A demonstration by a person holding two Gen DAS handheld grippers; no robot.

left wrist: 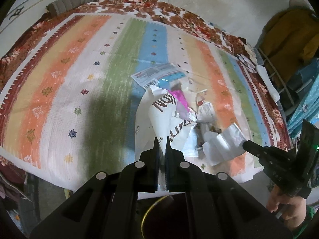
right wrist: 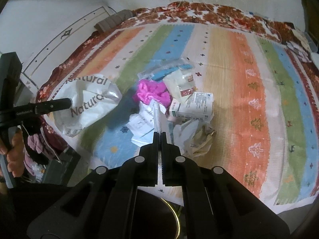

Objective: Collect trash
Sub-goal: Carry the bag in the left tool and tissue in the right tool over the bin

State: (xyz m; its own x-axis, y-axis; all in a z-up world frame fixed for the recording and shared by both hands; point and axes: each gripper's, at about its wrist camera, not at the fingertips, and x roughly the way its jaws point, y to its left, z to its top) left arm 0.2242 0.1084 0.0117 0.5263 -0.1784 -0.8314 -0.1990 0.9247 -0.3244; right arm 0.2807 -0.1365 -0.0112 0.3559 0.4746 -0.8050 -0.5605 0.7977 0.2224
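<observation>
The left gripper (left wrist: 162, 139) is closed on a white printed bag (left wrist: 169, 117) — the jaws pinch its edge and the bag hangs forward from them, above the striped mat (left wrist: 79, 69). The right gripper (right wrist: 160, 134) is closed too, on a thin white wrapper (right wrist: 159, 117); the long axis of this piece runs straight out from the fingertips, away from the camera.

The rest of the trash lies in one pile on the mat, just beyond the right fingertips: a pink crumpled plastic (right wrist: 151, 91), a flat medicine box (right wrist: 196, 104), a clear packet (right wrist: 181, 81) and some crumpled paper (right wrist: 195, 137). In the left view this pile is to the right of the bag, between the two grippers, so the right hand is nearer to it.

Below both grippers there is a dark round container with a golden rim (right wrist: 175, 215), close under the wrists. I think the held pieces should go there — this is back toward the person, not forward.
</observation>
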